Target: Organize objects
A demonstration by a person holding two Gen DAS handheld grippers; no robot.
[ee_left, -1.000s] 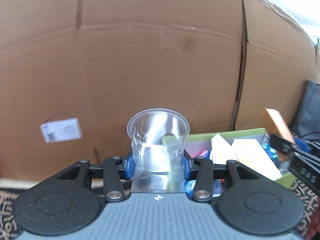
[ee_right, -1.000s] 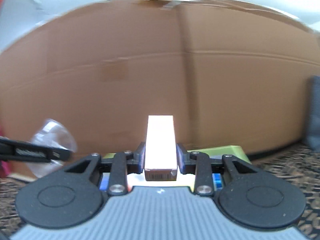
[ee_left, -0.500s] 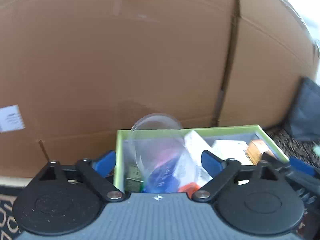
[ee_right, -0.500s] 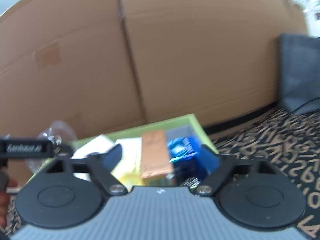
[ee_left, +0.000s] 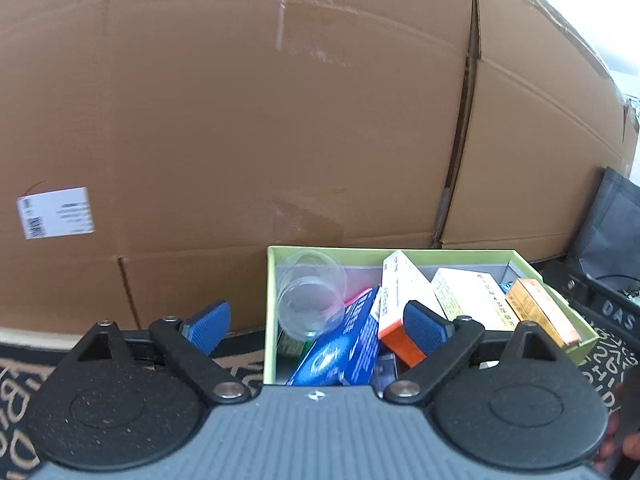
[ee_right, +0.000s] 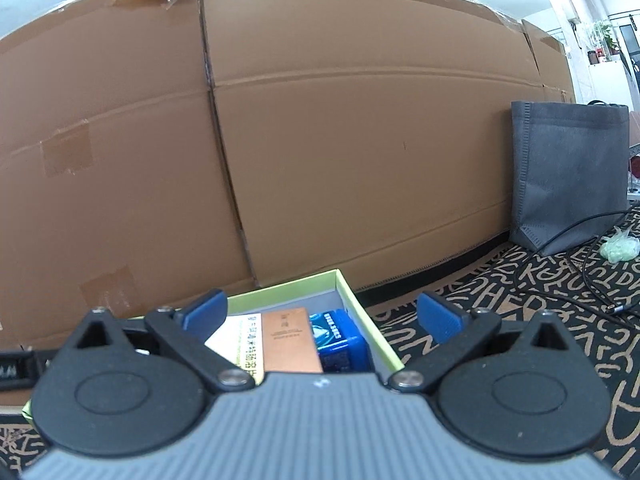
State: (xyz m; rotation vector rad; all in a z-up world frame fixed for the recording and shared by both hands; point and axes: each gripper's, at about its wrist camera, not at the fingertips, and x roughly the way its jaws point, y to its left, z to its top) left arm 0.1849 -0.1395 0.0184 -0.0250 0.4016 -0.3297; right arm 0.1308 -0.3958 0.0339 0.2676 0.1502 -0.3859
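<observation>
A green box [ee_left: 400,257] sits on the floor against the cardboard wall. In it lie a clear plastic cup [ee_left: 310,296] on its side at the left, a blue pack [ee_left: 344,348], a white and orange carton [ee_left: 400,304], a white carton [ee_left: 468,292] and an orange carton [ee_left: 542,310]. My left gripper [ee_left: 318,322] is open and empty above the box's near left end. My right gripper [ee_right: 322,312] is open and empty above the box's right end [ee_right: 360,304], over a brown carton [ee_right: 290,338] and a blue pack [ee_right: 340,340].
Large cardboard boxes [ee_right: 320,140] form a wall behind the green box. A grey fabric bag [ee_right: 568,172] stands at the right on a patterned carpet [ee_right: 520,300], with a black cable [ee_right: 592,272] and a pale green crumpled bag [ee_right: 620,246].
My left gripper opened and let the clear cup drop into the green box. My right gripper opened and let the brown carton go into the box. Both grippers now stand open above it.
</observation>
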